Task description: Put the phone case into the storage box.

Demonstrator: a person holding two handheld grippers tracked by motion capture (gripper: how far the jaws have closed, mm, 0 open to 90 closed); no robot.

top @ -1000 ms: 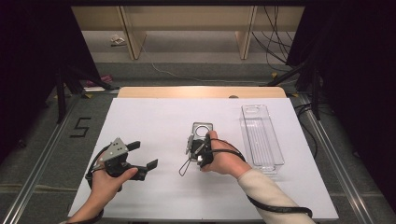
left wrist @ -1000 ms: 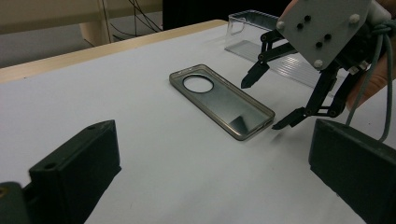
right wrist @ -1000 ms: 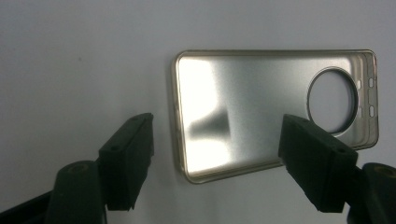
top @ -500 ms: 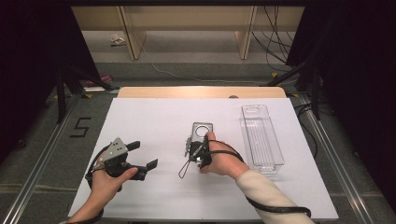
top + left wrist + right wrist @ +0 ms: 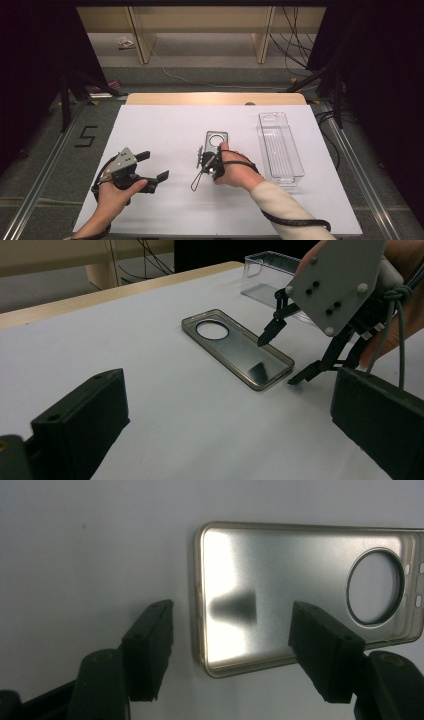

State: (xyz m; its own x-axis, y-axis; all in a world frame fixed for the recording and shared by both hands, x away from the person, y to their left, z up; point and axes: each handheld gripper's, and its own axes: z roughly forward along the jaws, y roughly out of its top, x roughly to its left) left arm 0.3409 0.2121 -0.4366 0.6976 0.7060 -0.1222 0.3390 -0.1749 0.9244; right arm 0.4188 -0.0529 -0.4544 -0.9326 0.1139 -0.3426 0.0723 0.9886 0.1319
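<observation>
A translucent grey phone case [image 5: 217, 140] with a round camera hole lies open side up on the white table [image 5: 165, 130]. My right gripper [image 5: 207, 160] points down at the case's near short end. In the right gripper view the case [image 5: 300, 575] lies under my right gripper [image 5: 232, 650], one jaw over the case's inside and the other outside its end wall. Its jaws have just been closing, with the wall between them, and the pads do not touch it. My left gripper [image 5: 154, 166] rests open at the front left, with nothing between its jaws.
A clear, long plastic tray [image 5: 280, 147] lies to the right of the case. A pale wooden strip [image 5: 215, 98] runs along the table's far edge. In the left gripper view the case [image 5: 235, 347] and the right gripper [image 5: 278, 360] lie ahead of my left gripper [image 5: 230, 430].
</observation>
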